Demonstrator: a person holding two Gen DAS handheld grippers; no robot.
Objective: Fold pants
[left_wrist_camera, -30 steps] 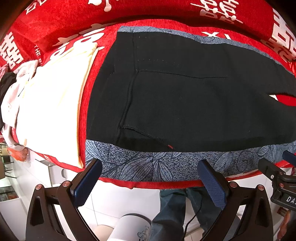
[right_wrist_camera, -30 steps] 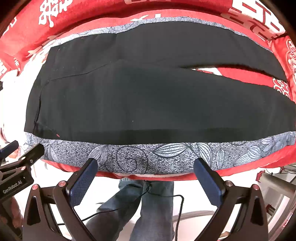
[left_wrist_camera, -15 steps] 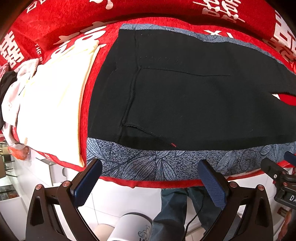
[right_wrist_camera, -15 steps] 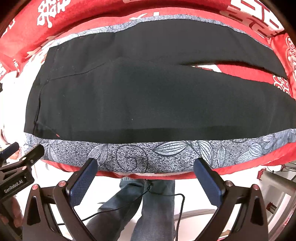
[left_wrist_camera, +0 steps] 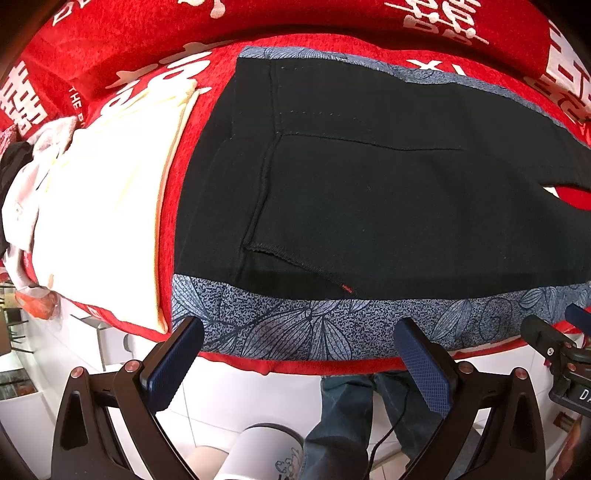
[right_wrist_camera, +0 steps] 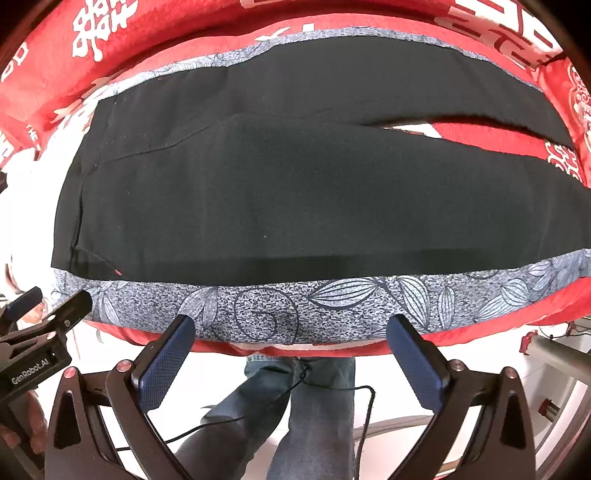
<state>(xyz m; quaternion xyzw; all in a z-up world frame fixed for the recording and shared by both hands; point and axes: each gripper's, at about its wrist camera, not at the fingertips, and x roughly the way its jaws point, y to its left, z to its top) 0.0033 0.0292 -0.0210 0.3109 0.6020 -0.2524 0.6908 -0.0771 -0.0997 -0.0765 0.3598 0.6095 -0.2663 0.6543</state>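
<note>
Black pants (left_wrist_camera: 388, 192) lie flat on a grey leaf-print cloth (left_wrist_camera: 295, 325), waistband to the left, the two legs running right with a gap between them (right_wrist_camera: 491, 136). They also show in the right wrist view (right_wrist_camera: 295, 192). My left gripper (left_wrist_camera: 299, 362) is open and empty, hovering just off the near edge below the waist and pocket seam. My right gripper (right_wrist_camera: 291, 354) is open and empty, just off the near edge below the near leg. Each gripper shows at the edge of the other's view.
A red cover with white characters (left_wrist_camera: 295, 22) lies under everything. A folded cream garment (left_wrist_camera: 110, 206) lies left of the pants, with more clothes (left_wrist_camera: 18, 199) beyond it. The person's jeans (right_wrist_camera: 306, 413) and a cable show below the table edge.
Both grippers have drifted slightly toward the table, so the pants sit a little lower in view. Both stay open and nothing was taken hold of.
</note>
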